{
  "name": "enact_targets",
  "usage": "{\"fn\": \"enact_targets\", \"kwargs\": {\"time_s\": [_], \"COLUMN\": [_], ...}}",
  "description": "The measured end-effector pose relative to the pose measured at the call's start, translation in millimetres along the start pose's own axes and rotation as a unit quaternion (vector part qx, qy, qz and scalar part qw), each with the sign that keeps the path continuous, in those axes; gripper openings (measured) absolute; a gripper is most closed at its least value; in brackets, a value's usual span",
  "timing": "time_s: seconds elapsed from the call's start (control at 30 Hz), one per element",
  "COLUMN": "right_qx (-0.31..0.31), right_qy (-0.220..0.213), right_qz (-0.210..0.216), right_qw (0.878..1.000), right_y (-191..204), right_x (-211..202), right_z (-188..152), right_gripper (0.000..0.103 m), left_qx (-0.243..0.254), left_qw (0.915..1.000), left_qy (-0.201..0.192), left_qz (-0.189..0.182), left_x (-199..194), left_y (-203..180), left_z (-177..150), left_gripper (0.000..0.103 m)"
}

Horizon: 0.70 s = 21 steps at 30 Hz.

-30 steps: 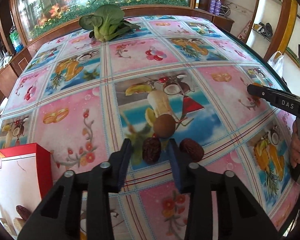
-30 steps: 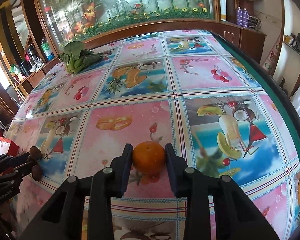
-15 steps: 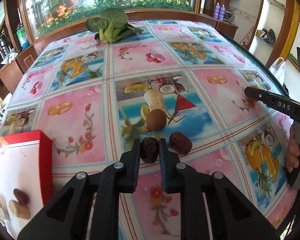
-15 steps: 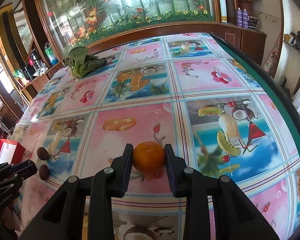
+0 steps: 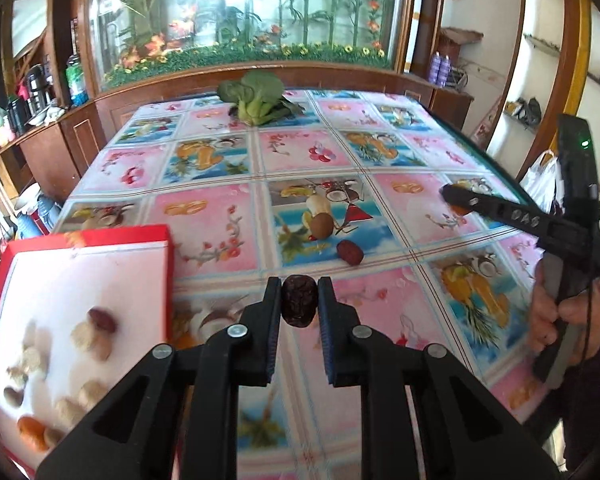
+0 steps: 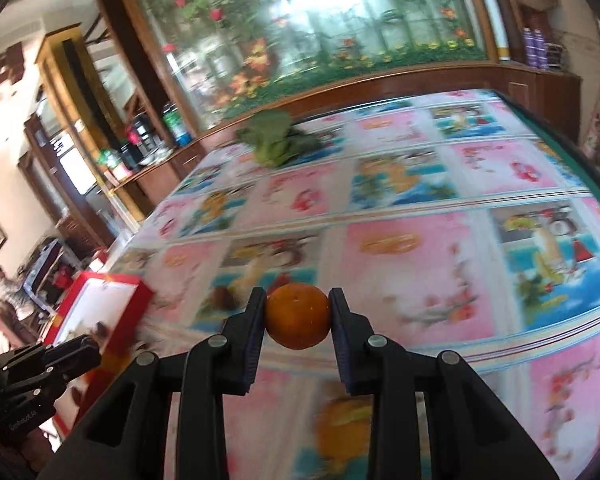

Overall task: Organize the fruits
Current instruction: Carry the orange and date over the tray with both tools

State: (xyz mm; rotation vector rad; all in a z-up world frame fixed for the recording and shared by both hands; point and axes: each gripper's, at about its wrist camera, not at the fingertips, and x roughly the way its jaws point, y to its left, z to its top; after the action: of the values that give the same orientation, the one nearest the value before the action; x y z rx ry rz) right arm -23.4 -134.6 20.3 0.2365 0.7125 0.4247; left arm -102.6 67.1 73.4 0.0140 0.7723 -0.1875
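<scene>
The left tongs point(image 5: 299, 304) are gripping a dark red date point(image 5: 298, 300) above the worktop point(image 5: 380, 208), its long axis running near to far. The red box point(image 5: 88, 240), already holding fruit, is lying just to their left, so the left hand looks nearer to it. The right tongs point(image 6: 298, 312) are clamping an orange point(image 6: 297, 316), with the box far off left. Another date point(image 5: 350, 252) and a brown fruit point(image 5: 323, 226) are waiting on the cloth. "DAS" is reading on the right tool.

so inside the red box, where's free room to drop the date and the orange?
The red box is bare across its far half, below the back wall. Crowded: the near-left corner, with fruit pieces. The left gripper holds the date, the right gripper the orange.
</scene>
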Motion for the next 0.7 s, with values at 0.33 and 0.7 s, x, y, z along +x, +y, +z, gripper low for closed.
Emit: {"fn": "enact_targets", "kwargs": {"time_s": [0.33, 0.7], "right_qx": [-0.095, -0.167], "right_qy": [0.060, 0.087], "right_qz": [0.098, 0.135], "right_qw": [0.989, 0.973], "right_y": [129.6, 217.6], "right_x": [43.8, 80.1], "right_z": [-20.1, -36.9], "right_gripper": [0.030, 0.030], "left_qx": [-0.079, -0.139], "left_qw": [0.9941, 0.9808], "left_qy": [-0.026, -0.037], "left_qz": [0.069, 0.131], "left_x": [-51.2, -68.1], "left_y": [84.5, 156.4], "left_z": [-34.7, -58.1], "left_gripper": [0.020, 0.020]}}
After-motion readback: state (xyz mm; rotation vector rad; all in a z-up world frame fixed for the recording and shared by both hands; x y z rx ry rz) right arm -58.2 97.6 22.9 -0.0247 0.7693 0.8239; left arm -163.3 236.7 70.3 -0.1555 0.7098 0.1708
